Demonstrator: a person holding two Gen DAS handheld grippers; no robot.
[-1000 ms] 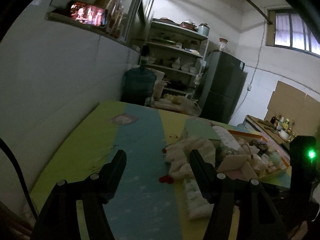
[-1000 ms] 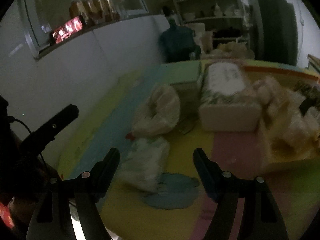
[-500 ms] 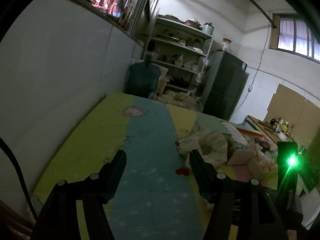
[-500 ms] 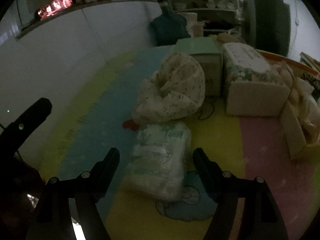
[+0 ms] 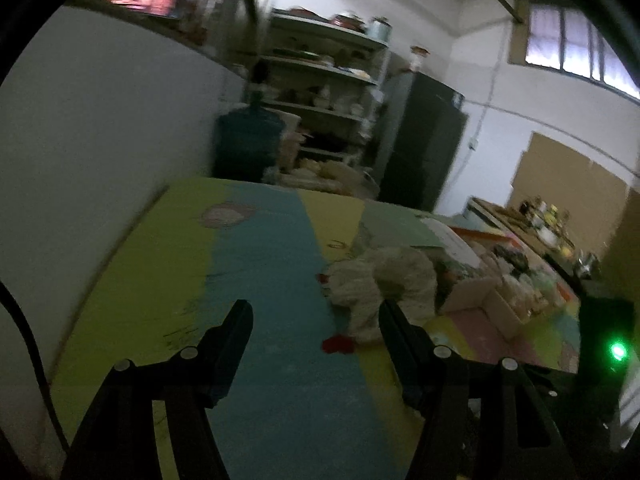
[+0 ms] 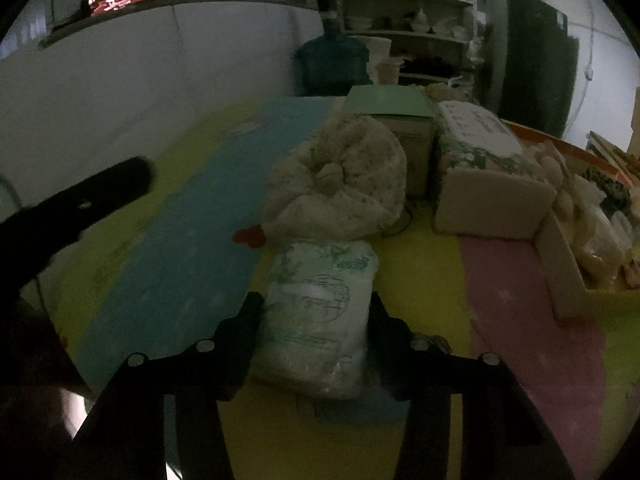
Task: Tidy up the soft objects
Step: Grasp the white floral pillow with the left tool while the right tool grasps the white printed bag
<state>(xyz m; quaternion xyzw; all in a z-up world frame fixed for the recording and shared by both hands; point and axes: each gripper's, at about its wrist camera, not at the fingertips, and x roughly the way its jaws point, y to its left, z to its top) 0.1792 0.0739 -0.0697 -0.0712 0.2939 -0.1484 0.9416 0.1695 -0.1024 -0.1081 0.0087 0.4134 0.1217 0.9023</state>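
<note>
A soft tissue pack [image 6: 320,312] in white and green plastic lies on the colourful play mat [image 6: 180,240]. My right gripper [image 6: 316,304] has its fingers on either side of the pack, close against it. Behind the pack sits a crumpled speckled cloth bundle [image 6: 340,184], which also shows in the left wrist view [image 5: 380,280]. My left gripper [image 5: 312,312] is open and empty above the blue strip of the mat [image 5: 272,280], left of the bundle.
A green-topped box [image 6: 388,108] and a floral tissue box [image 6: 480,160] stand behind the bundle. A cardboard tray [image 6: 568,264] of small items lies at right. A water jug [image 5: 248,144], shelves [image 5: 320,80] and a fridge [image 5: 420,152] stand beyond the mat.
My right gripper has moved forward and its fingers have closed in around the tissue pack. My left gripper view has shifted and tilted, with the bundle now nearer the right finger.
</note>
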